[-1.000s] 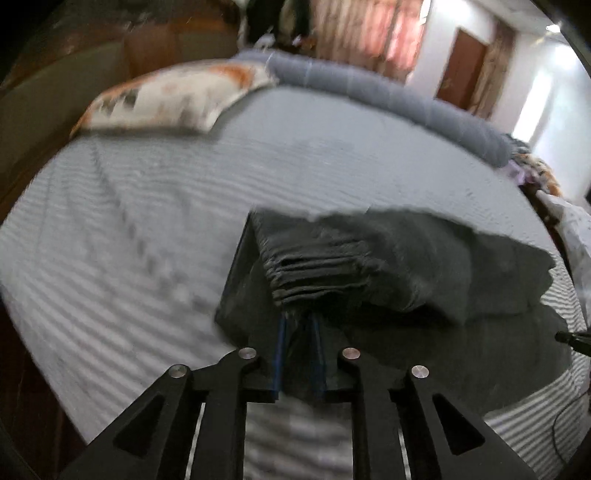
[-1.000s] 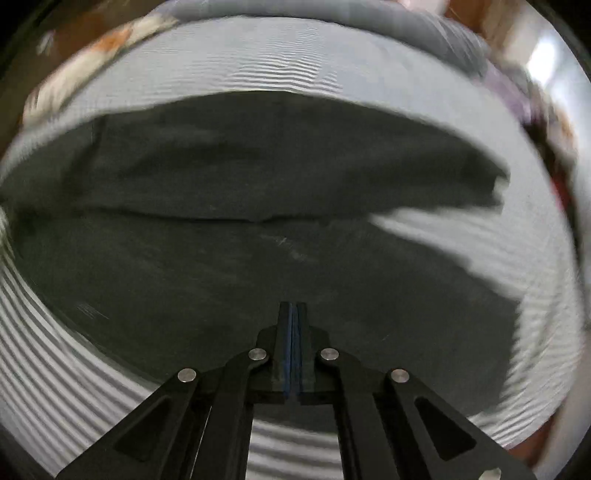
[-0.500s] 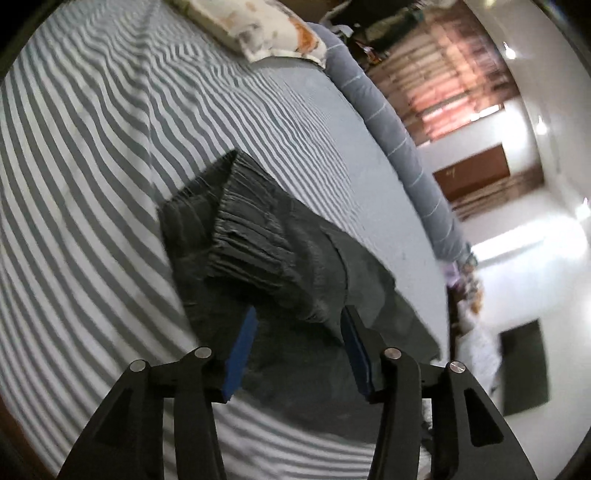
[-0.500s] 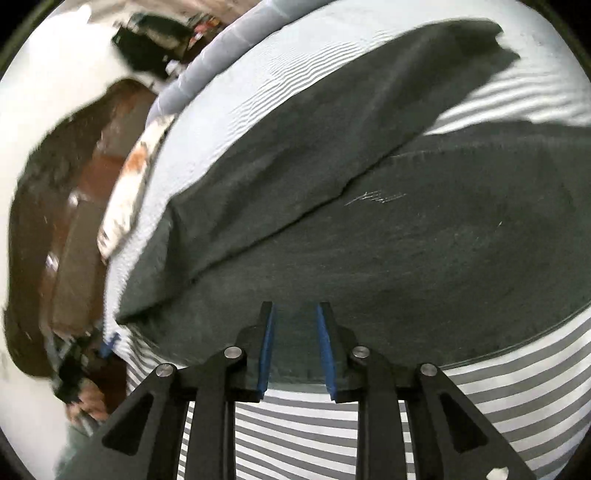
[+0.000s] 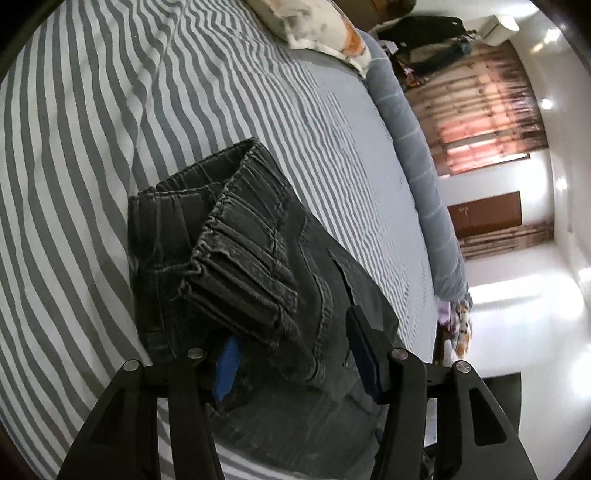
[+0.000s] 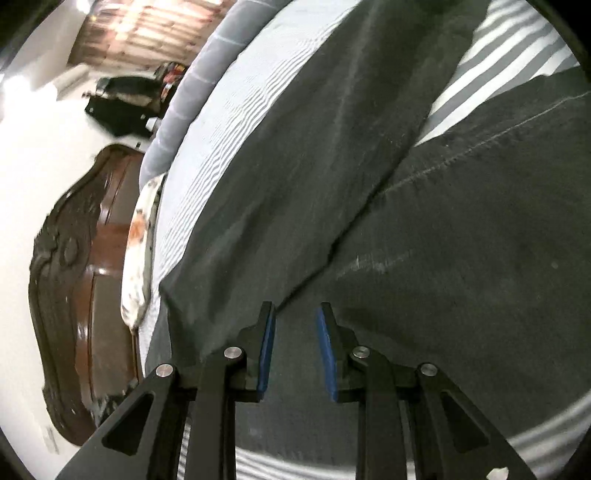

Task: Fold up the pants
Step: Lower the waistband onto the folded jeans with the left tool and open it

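Note:
Dark grey pants (image 5: 236,258) lie on a grey-and-white striped bed (image 5: 92,110). In the left wrist view their elastic waistband is folded back over itself. My left gripper (image 5: 291,354) is open, its blue pads on either side of the waist fabric, holding nothing. In the right wrist view the two legs (image 6: 424,206) spread across the bed with a seam between them. My right gripper (image 6: 293,350) is open just above the leg fabric, empty.
A patterned pillow (image 5: 314,26) and a long grey bolster (image 5: 417,147) lie along the bed's far side. A dark wooden headboard (image 6: 74,295) stands at the left in the right wrist view. A curtained window (image 5: 480,110) and a door (image 5: 487,214) lie beyond.
Both grippers have opened and let go of the pants. The waist end now lies folded on the bed, and both cameras have tilted.

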Demonstrator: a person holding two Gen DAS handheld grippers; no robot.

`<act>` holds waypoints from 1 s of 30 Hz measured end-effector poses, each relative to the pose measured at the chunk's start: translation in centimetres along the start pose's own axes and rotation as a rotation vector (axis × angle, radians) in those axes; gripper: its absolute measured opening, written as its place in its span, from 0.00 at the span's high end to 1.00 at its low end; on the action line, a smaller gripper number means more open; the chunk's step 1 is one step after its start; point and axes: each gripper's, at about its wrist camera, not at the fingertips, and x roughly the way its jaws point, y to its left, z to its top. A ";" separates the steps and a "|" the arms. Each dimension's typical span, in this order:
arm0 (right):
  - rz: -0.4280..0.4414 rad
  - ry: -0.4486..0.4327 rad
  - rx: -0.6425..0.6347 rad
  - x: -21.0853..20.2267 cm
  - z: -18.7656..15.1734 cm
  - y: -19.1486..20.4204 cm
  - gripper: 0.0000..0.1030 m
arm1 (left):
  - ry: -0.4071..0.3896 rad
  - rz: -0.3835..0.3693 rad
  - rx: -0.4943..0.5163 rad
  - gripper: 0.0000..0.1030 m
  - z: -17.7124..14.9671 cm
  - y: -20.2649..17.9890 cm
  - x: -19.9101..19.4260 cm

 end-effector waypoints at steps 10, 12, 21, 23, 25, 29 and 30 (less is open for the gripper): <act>-0.005 -0.104 0.090 0.5 3.7 -2.4 0.80 | -0.072 0.050 0.063 0.72 1.1 -1.2 0.3; -0.004 -0.122 0.095 0.4 4.6 -2.8 0.80 | -0.077 0.052 0.065 0.77 1.4 -1.1 0.1; -0.008 -0.139 0.086 0.3 7.2 -3.4 0.85 | -0.109 0.122 0.157 0.80 1.8 -2.7 0.7; -0.009 -0.140 0.090 0.2 7.4 -3.6 0.87 | -0.107 0.135 0.153 0.80 2.0 -2.8 1.1; -0.019 -0.136 0.096 0.2 7.7 -3.7 0.91 | -0.108 0.142 0.150 0.81 2.2 -2.7 1.3; -0.049 -0.148 0.073 -0.6 7.5 -2.8 0.94 | -0.111 0.149 0.179 0.82 2.3 -3.2 1.2; -0.060 -0.154 0.051 -1.0 7.4 -2.4 0.94 | -0.113 0.153 0.198 0.82 2.3 -3.4 1.2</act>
